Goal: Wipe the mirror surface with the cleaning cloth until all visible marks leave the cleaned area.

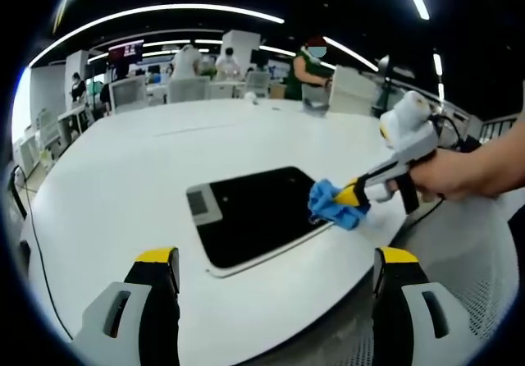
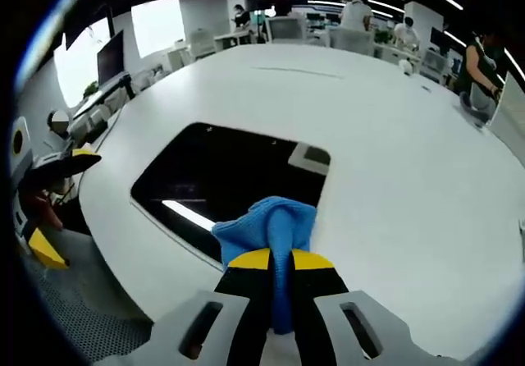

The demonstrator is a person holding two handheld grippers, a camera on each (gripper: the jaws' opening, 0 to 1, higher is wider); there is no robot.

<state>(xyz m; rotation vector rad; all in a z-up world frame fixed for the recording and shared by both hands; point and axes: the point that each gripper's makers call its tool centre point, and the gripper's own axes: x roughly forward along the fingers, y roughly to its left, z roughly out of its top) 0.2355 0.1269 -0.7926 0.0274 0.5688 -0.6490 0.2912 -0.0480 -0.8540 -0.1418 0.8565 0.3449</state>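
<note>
My right claw (image 2: pixel 279 259) pinches the cloth (image 2: pixel 267 222) at the mirror's (image 2: pixel 221 173) near edge; my left claw (image 1: pixel 275 272) hangs open, empty. I'd press flat and sweep overlapping strokes across the glass.

From my left tool (image 1: pixel 275 277), jaws spread wide over the white desk (image 1: pixel 123 185), I see the right tool (image 1: pixel 354 194) pinching the blue cloth (image 1: pixel 335 204) against the mirror (image 1: pixel 250 214) edge.
</note>
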